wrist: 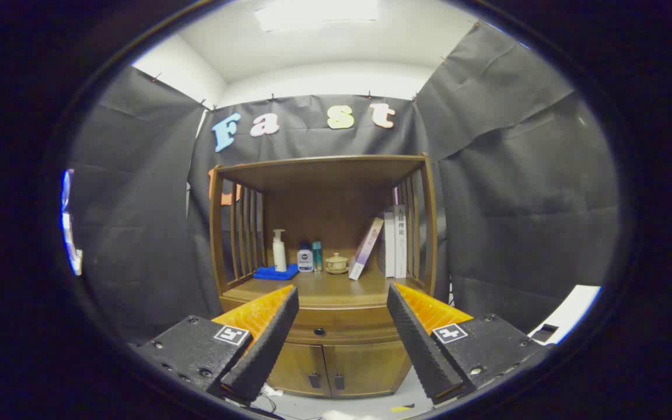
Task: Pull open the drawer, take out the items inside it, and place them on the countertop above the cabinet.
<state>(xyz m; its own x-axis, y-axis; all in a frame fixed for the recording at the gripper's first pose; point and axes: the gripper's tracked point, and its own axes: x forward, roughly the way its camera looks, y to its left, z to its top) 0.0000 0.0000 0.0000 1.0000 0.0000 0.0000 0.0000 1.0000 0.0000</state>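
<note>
The hand-held gripper [342, 344] hangs level, spread wide and empty, facing the closed drawer [336, 326] at twelve o'clock.

Black cloth [517, 192] hangs as the booth's walls on three sides, creased and pinned along its upper edge. Above it runs a white wall [324, 79] and a white ceiling with a bright light panel [315, 13]. A wooden cabinet [324, 245] with slatted sides stands against the back cloth. The floor [371, 405] below it is pale grey.
</note>
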